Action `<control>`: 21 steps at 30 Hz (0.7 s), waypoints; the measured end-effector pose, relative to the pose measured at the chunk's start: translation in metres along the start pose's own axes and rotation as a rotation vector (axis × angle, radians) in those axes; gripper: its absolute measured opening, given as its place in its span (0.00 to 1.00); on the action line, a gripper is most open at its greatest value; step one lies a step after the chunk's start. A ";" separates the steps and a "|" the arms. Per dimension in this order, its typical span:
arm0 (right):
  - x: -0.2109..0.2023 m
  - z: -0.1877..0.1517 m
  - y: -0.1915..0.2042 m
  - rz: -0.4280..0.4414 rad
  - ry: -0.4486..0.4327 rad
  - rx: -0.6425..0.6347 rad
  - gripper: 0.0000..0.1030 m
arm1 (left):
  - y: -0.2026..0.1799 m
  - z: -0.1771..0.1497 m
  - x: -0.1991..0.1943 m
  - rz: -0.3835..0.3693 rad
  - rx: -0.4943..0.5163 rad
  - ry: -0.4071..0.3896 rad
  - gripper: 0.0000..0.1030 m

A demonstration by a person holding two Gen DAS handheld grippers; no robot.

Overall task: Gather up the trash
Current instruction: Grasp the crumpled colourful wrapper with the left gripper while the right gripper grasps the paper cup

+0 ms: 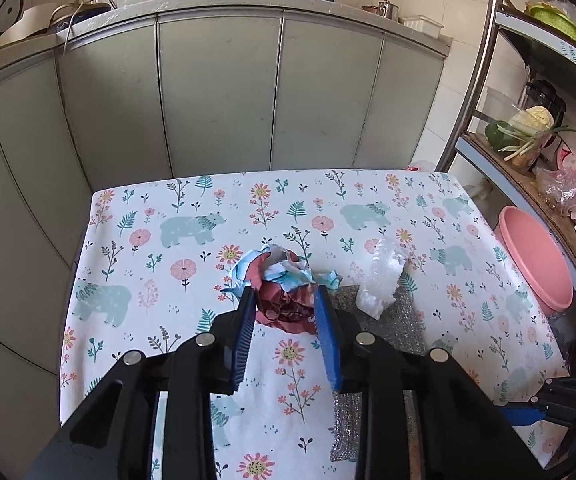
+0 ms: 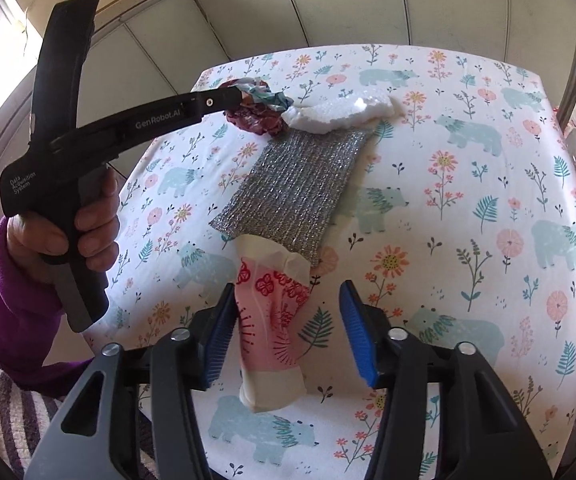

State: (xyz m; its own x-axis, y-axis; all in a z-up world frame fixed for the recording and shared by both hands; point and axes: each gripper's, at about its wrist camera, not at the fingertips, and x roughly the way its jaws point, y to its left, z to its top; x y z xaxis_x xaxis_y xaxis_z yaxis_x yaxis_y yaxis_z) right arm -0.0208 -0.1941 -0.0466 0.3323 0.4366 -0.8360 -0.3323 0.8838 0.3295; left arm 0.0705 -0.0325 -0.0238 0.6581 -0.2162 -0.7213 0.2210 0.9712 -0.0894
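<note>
Two grippers over my table (image 2: 468,208), which wears a cloth printed with bears and flowers. Landmark: the silver scrubbing pad (image 2: 288,184) lying flat mid-table.

Nearest me, the right gripper (image 2: 288,336) hangs with its jaws standing apart around a crumpled wrapper (image 2: 274,320), cream with red flower print. One blue pad (image 2: 220,340) is at or against the wrapper's edge; the other is clear of it, so no grip there. The wrapper's long axis runs away from me, its far end lying over the near corner of the scrubbing pad.

Beyond the scrubbing pad, touching its far edge, sits a white foam scrap (image 2: 340,114), its long axis running along that edge.

Farthest, just beside the foam's end at the scrubbing pad's far corner: a wadded ball of paper (image 1: 284,292), dark red and pale blue, no clear long axis. The left gripper (image 1: 286,304), held in a hand (image 2: 76,228) with a purple sleeve (image 2: 4,312), has both pads pressed on that wad.
</note>
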 end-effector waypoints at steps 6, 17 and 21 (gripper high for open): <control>-0.002 -0.002 0.008 -0.008 0.005 -0.052 0.23 | 0.003 -0.002 -0.004 -0.014 -0.004 -0.011 0.08; -0.029 -0.003 0.002 -0.007 -0.088 -0.040 0.22 | 0.015 -0.001 -0.036 -0.055 -0.033 -0.084 0.07; -0.035 -0.002 -0.004 -0.009 -0.110 -0.024 0.22 | 0.023 0.001 -0.050 -0.061 -0.058 -0.100 0.07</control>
State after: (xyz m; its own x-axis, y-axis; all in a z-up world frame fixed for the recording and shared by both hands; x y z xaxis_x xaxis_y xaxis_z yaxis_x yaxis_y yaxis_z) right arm -0.0331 -0.2133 -0.0191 0.4298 0.4458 -0.7852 -0.3494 0.8840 0.3107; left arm 0.0428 0.0011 0.0109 0.7139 -0.2814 -0.6412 0.2227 0.9594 -0.1731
